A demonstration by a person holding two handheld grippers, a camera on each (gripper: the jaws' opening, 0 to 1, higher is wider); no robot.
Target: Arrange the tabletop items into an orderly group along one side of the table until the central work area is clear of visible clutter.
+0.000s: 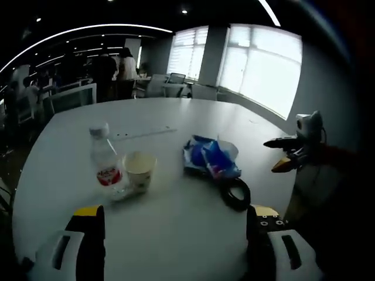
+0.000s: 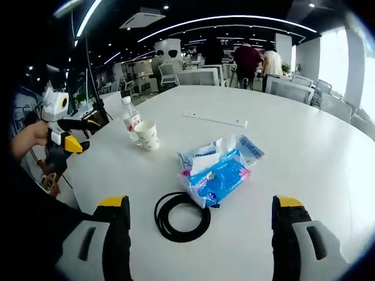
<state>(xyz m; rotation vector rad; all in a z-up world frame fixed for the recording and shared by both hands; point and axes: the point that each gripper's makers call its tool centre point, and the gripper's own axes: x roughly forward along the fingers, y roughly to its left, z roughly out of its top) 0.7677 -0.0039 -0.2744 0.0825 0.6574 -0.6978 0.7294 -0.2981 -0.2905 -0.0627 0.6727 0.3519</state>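
Bottle (image 1: 106, 163): clear plastic, white cap, red label; upright, left of centre in the left gripper view. Cup (image 1: 139, 170): cream paper, open, upright, set just beside the bottle. Packets (image 2: 219, 170): blue and white, crumpled, heaped at centre of the right gripper view. Cable (image 2: 181, 216): black, coiled flat, lower centre, touching the packets. Strip (image 2: 214, 119): white, long, laid flat, upper centre.

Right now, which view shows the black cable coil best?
Right gripper view: the black cable coil lies near and whole, beside the blue packets. In the left gripper view the coil is smaller, seen edge-on behind the packets.
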